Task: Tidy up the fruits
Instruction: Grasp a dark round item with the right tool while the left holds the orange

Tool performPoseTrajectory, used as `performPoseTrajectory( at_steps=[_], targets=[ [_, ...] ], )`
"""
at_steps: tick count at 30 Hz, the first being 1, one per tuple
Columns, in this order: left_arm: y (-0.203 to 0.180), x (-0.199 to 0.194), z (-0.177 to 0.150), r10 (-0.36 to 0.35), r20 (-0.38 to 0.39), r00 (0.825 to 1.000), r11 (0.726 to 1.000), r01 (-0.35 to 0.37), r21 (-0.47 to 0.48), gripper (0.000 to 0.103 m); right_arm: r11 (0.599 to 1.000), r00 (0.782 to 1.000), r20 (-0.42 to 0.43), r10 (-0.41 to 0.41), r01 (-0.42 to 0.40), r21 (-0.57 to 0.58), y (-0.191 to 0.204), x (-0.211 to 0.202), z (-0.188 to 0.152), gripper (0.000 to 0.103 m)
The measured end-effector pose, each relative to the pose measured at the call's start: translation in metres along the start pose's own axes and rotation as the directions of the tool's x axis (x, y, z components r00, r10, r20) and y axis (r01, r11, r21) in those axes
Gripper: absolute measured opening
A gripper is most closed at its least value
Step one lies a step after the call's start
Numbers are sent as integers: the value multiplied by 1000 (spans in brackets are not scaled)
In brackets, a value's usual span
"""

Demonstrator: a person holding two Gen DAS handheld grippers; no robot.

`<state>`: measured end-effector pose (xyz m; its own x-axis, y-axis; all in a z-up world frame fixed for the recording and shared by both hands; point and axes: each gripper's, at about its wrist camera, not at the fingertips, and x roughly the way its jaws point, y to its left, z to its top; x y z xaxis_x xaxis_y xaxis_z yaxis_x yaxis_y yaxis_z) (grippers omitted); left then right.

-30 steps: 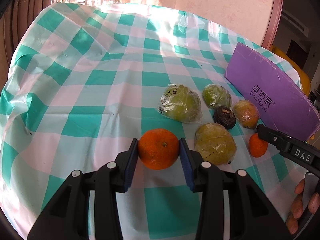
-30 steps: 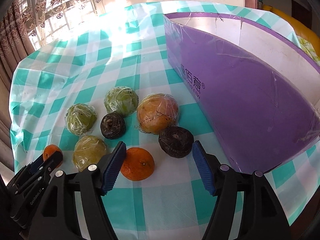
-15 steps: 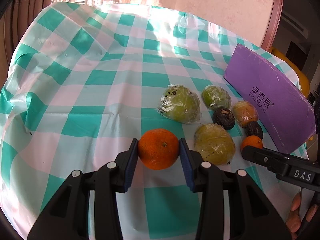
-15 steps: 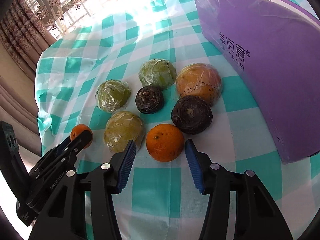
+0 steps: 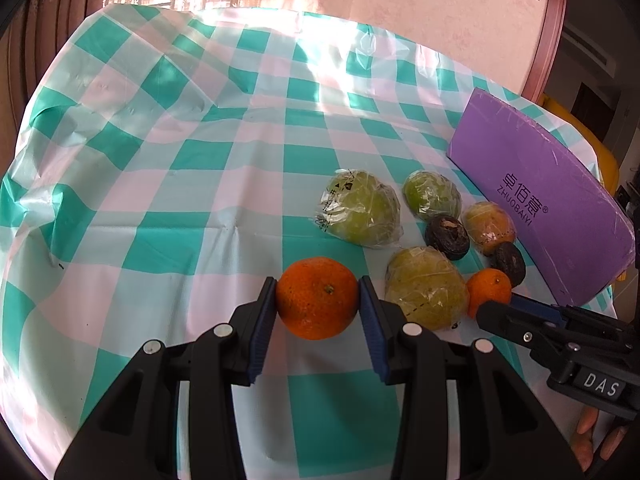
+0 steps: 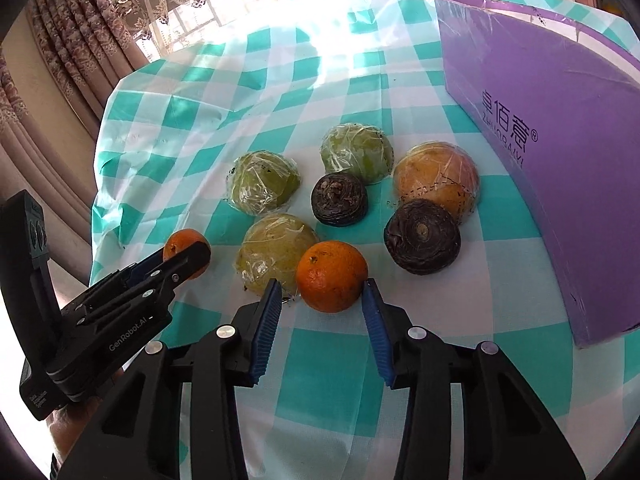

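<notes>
My left gripper (image 5: 318,300) is shut on an orange (image 5: 318,298) resting on the checked cloth; the right wrist view shows that gripper (image 6: 188,256) at the left with its orange (image 6: 180,242). My right gripper (image 6: 320,304) is closing around a second orange (image 6: 331,276) that sits between its fingertips. The right pad touches it, while a small gap shows at the left pad. In the left wrist view the right gripper (image 5: 492,312) reaches that orange (image 5: 489,289) from the right.
Three green plastic-wrapped fruits (image 6: 276,256) (image 6: 264,188) (image 6: 356,152), a yellow-orange wrapped one (image 6: 436,180) and two dark fruits (image 6: 339,199) (image 6: 422,236) lie just beyond the oranges. A purple box (image 6: 540,120) stands at the right. A person's fingers (image 5: 588,436) show at the lower right.
The right gripper swung in over the second orange and its jaws narrowed from wide to close around it. The left gripper and its orange stayed still.
</notes>
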<state>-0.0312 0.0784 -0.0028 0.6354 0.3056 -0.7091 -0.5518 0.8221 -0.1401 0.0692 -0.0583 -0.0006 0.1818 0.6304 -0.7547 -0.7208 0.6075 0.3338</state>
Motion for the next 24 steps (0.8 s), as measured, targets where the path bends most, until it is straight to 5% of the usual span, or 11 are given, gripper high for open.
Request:
performPoseTrajectory(
  at_steps=[6, 10, 17, 24],
  targets=[
    [0, 0, -1, -3, 2, 1000, 1000, 3, 0, 41, 999, 999, -26, 20, -20, -33, 8, 13, 1, 40],
    [2, 0, -1, -4, 3, 1000, 1000, 4, -4, 41, 999, 999, 40, -34, 35, -24, 2, -10, -6, 76],
    [3, -3, -1, -2, 20, 1000, 1000, 2, -9, 41, 985, 980, 103, -170, 166, 47, -23, -33, -3, 75],
    [1, -9, -1, 23, 48, 999, 1000, -22, -8, 41, 950, 948, 71, -311, 310, 21, -26, -4, 11, 58]
  ],
)
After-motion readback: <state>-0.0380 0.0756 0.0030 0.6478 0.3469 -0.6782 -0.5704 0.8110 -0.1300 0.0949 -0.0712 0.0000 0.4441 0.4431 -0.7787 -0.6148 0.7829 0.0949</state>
